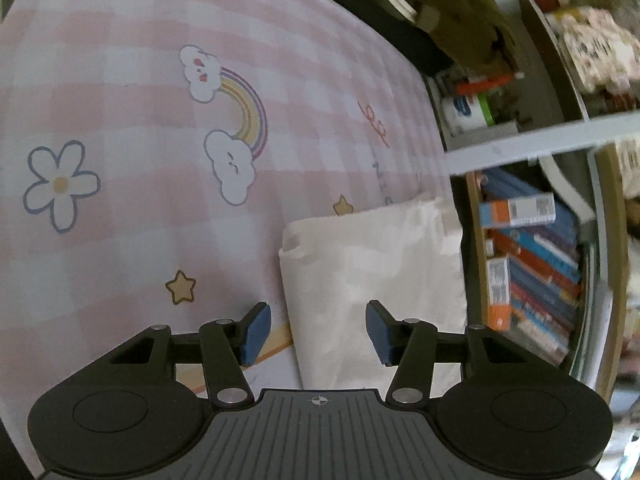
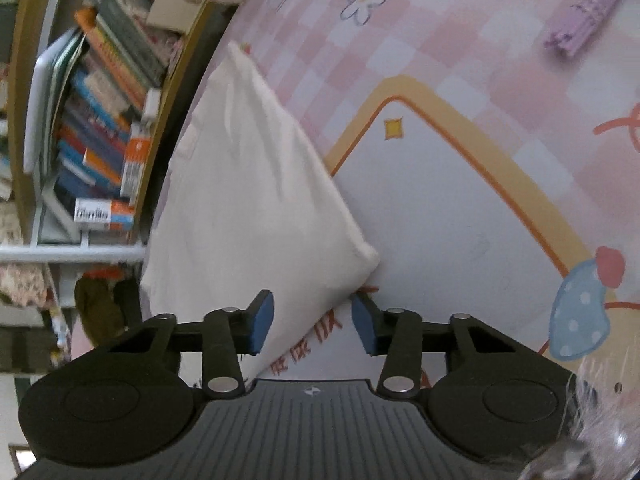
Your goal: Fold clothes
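Observation:
A white folded garment (image 1: 372, 276) lies on the pink checked sheet near the bed's edge by the bookshelf. My left gripper (image 1: 317, 332) is open and empty, hovering over the garment's near end, its blue pads (image 1: 256, 332) astride that edge. The garment also shows in the right wrist view (image 2: 248, 200) as a long folded shape. My right gripper (image 2: 312, 322) is open and empty, just above the garment's near corner.
The pink checked sheet (image 1: 120, 120) with rainbow, flower and star prints covers the bed. A bookshelf (image 1: 532, 280) full of books stands beside the bed edge and also shows in the right wrist view (image 2: 92, 140). A folded purple cloth (image 2: 584, 16) lies far off.

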A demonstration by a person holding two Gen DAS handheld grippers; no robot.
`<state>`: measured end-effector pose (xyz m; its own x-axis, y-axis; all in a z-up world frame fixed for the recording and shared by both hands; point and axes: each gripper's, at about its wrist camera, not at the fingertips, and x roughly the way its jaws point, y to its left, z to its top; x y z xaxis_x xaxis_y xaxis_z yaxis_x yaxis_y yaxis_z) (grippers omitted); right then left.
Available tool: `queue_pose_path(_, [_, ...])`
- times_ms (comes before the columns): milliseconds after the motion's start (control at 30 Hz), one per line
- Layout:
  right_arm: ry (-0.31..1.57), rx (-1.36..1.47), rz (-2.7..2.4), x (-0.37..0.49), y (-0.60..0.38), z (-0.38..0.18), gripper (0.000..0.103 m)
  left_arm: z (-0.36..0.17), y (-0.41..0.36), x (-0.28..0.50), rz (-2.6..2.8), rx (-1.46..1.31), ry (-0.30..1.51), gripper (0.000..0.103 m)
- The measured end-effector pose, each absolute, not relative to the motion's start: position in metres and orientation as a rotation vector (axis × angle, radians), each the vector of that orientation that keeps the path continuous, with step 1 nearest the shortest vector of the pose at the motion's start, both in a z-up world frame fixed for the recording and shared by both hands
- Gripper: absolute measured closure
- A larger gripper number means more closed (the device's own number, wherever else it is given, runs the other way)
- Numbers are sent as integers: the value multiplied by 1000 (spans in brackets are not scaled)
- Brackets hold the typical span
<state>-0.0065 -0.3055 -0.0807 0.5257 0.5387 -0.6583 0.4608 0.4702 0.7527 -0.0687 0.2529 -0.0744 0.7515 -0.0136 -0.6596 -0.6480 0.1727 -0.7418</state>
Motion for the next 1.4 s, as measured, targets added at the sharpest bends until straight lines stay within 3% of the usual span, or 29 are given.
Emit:
queue_pose_path(367, [1054,1117,-1,0,-303,-78,77,-75,269,-54,548,-1344,563,56])
queue_pose_path(567, [1038,1142,-27,-4,-303,-81,79,-75,275,-47,580,-1322,571,71])
queue_pose_path(667, [1041,1144,-44,-4,-303,-82,90,-72,275,-45,577,-1304,573,89])
queue_pose_path(733, [1038,1120,-38,-2,-302,-79,96,-68,275,-45,564,-1289,574,95])
queue_pose_path(900, [974,967,45,-3,-296,-48,97,-19,260,-46,388,-1081,519,95])
queue_pose_path(1000, [927,874,100,-5,-293,-28,98,-38,270,-47,435,-1094,583,96])
queue_pose_path(1133, [1035,959,0,-4,-302,-62,98,-73,281,-51,505,-1141,662,95])
queue_pose_path(1400, [1063,929,-4,-6,-299,-68,98,-74,282,-53,499,-1165,652,95])
